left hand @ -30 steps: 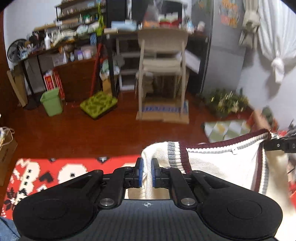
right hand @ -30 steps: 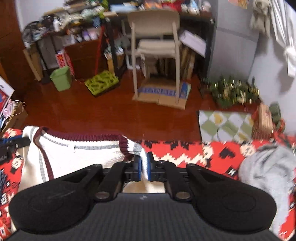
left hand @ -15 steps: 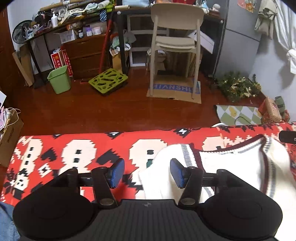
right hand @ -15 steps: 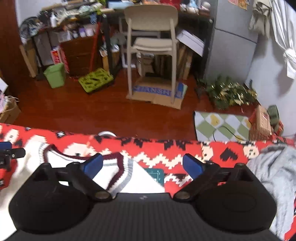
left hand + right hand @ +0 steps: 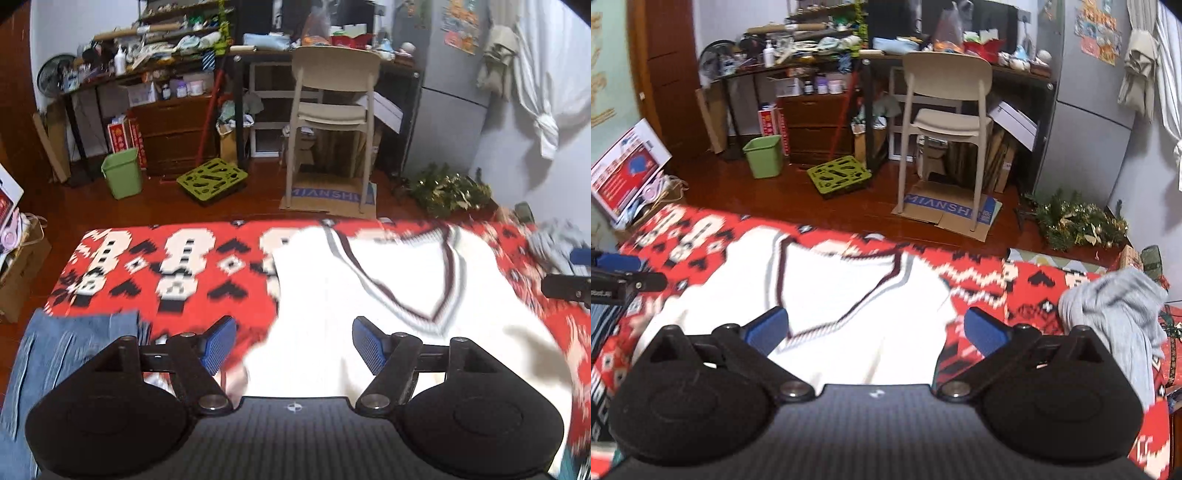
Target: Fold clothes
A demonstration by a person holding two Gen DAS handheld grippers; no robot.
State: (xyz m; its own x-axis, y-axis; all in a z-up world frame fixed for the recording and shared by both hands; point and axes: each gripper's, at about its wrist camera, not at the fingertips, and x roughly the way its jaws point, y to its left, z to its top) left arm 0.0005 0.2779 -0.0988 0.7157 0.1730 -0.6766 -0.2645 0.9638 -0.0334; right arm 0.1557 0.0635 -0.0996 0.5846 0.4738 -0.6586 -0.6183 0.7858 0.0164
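A white V-neck knit vest [image 5: 399, 291] with dark red and grey trim lies flat on the red patterned blanket [image 5: 177, 280]. It also shows in the right wrist view [image 5: 831, 295]. My left gripper [image 5: 293, 345] is open and empty, raised over the vest's lower left part. My right gripper [image 5: 875, 326] is open and empty above the vest's lower right part. Each gripper shows at the edge of the other's view.
Folded blue jeans [image 5: 70, 354] lie at the blanket's near left. A grey garment [image 5: 1115, 317] is heaped at the right. Beyond the blanket's far edge are the wooden floor, a beige chair [image 5: 332, 110], a green bin [image 5: 122, 177] and cluttered desks.
Both grippers let go of the vest's shoulders and opened, then pulled back and up. The vest now lies spread flat on the blanket.
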